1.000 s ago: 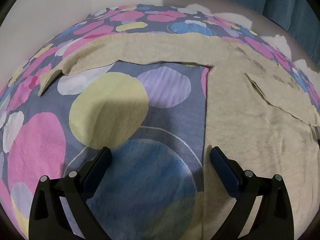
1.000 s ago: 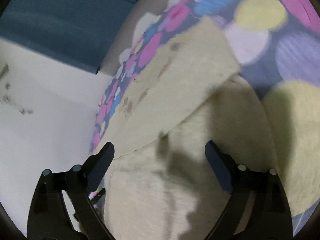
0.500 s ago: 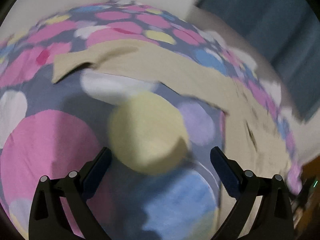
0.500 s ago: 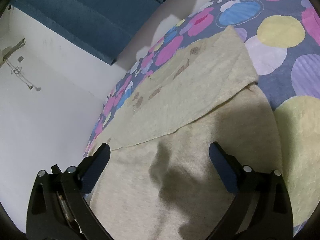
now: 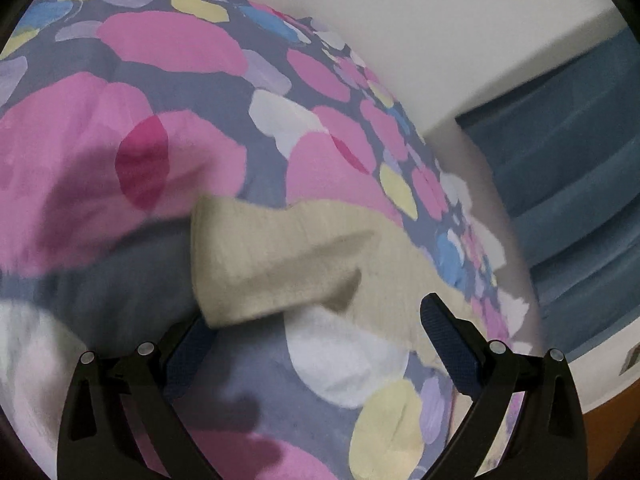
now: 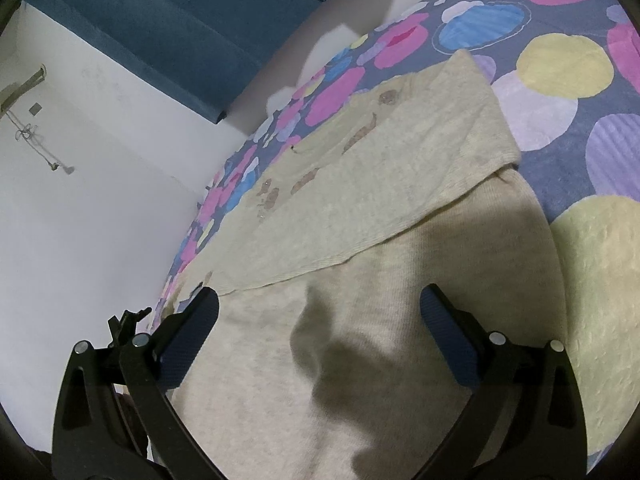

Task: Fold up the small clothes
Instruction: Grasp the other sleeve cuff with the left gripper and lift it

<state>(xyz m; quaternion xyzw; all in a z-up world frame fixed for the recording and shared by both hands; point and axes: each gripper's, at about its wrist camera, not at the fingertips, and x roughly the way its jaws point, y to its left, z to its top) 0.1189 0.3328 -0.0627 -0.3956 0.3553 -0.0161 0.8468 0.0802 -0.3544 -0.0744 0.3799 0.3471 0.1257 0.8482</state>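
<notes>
Two grippers, both with jaws spread wide and nothing between them. The left gripper [image 5: 316, 322] hung over the spotted bedspread [image 5: 168, 44]; the cuff end of the beige sweater's sleeve [image 5: 280, 256] lay at centre frame, just ahead of the fingertips, its lower left corner right beside the left finger [image 5: 188, 354], though contact couldn't be judged because the left view was motion-blurred. The sleeve ran off toward the lower right of that frame. A white wall filled the top of the frame and a blue curtain [image 5: 568, 184] the right edge. In the right view, the right gripper [image 6: 318, 312] sat above the beige sweater [image 6: 360, 360], which filled the lower centre of the frame, lying flat on the bedspread [image 6: 560, 68]. One sleeve was folded across the body, forming a diagonal band from lower left to upper right, its edge just ahead of the left finger [image 6: 192, 328]. Brown print marks [image 6: 304, 180] showed on the fabric at centre, toward the sweater's far edge. The gripper's shadow fell on the sweater between the fingers. The pads looked clear of the knit. White wall at left, blue curtain [image 6: 180, 12] at upper left.
</notes>
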